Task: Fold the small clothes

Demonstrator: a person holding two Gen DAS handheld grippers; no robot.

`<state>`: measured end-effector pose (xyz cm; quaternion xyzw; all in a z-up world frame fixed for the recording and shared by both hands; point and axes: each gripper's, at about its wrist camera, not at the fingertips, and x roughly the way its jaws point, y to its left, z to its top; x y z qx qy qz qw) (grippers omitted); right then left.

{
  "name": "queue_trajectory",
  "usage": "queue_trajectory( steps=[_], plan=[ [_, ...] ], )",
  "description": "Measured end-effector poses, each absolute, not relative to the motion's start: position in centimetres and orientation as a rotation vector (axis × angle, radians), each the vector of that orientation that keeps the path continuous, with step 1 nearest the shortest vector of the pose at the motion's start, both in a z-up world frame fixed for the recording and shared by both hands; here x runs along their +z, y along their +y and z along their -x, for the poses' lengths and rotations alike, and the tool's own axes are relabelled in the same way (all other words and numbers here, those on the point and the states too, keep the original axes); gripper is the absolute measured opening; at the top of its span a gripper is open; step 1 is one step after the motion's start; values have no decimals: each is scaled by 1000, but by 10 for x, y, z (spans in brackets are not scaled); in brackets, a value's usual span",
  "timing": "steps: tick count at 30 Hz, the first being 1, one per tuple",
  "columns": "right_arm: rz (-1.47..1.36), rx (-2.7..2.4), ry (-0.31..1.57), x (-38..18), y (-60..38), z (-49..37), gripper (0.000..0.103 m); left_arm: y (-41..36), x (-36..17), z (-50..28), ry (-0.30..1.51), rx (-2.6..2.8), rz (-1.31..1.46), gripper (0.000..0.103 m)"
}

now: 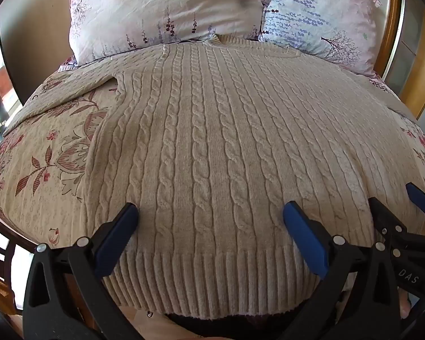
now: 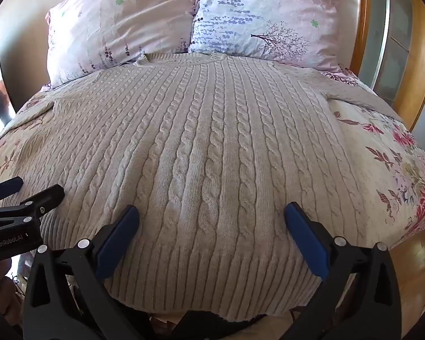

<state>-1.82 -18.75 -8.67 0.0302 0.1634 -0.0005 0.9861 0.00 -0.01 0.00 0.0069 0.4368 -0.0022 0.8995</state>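
Sunlit bedroom, with one bed [image 1: 39, 153] under a cream floral quilt filling both wrist views. Two pillows in pale pink and lilac flower print lean at the head: one [image 1: 161, 8] at upper centre-left of the left wrist frame, the other [image 1: 323, 19] at upper right. One garment, a cream cable-knit sweater [image 1: 212, 130], lies spread flat across the middle of the quilt, its neckline touching the pillows at the top of the frame and its ribbed hem at the bottom, hanging just over the near edge of the bed. One sleeve runs off toward the left of the left wrist frame.

Two grippers hover side by side over the hem. The left gripper [image 1: 211, 212] stands with its blue-padded jaws wide, nothing between them but the knit below. The right gripper [image 2: 212, 212] likewise holds its jaws wide and empty above the lower sweater. A wooden door frame [image 1: 393, 42] shows at the right edge.
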Motion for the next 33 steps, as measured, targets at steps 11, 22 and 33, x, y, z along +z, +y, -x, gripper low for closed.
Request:
queue_trajectory(
  steps=[11,22,33],
  plan=[
    [-63,0,326,-87,-187,18,102,0,0,0,903,-5,-13,101],
    [-63,0,326,-86,-187,18,102,0,0,0,902,-5,-14,101],
    [-63,-1,326,-86,-187,19,102,0,0,0,901,-5,-14,101]
  ],
)
